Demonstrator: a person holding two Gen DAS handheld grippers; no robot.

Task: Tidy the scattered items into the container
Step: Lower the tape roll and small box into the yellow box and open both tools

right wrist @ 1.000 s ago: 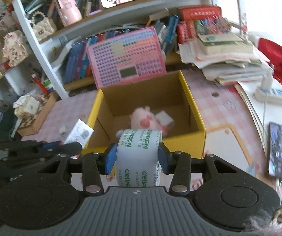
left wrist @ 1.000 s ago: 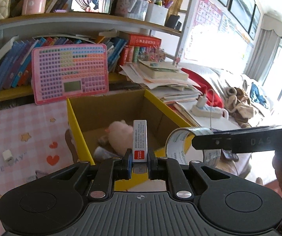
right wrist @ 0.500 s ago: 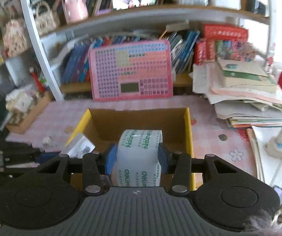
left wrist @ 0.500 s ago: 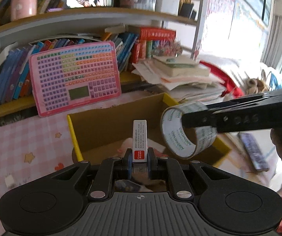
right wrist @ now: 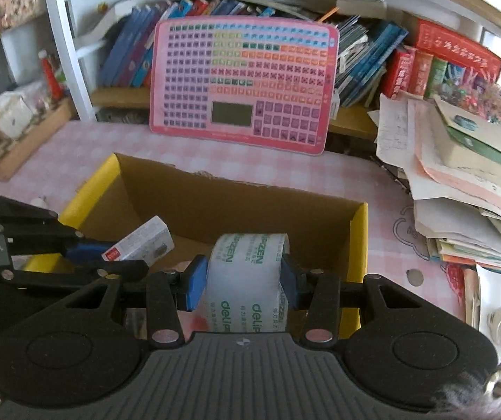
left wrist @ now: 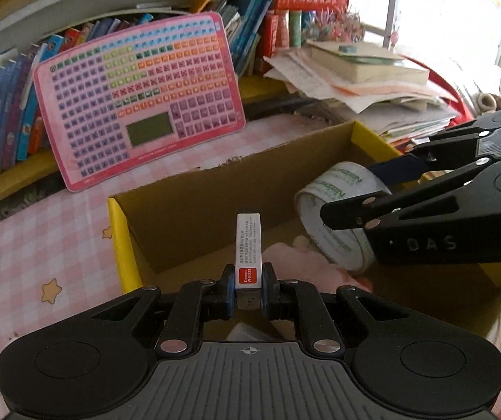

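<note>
Cardboard box (right wrist: 359, 231), frame centre, lies open directly below both tongs: left gripper (left wrist: 248, 288) pinches a small carton (left wrist: 248, 245), long axis pointing away, right gripper (right wrist: 243, 280) clamps a tape roll (right wrist: 247, 280) over the interior.

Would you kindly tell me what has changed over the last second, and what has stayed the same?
Both grippers have advanced and dipped toward the cardboard box, so the small white box and the tape roll now hang over its opening. Nothing was released: the left gripper stays clamped on the white box, the right gripper on the tape. The box and pink keyboard toy have not moved.
</note>
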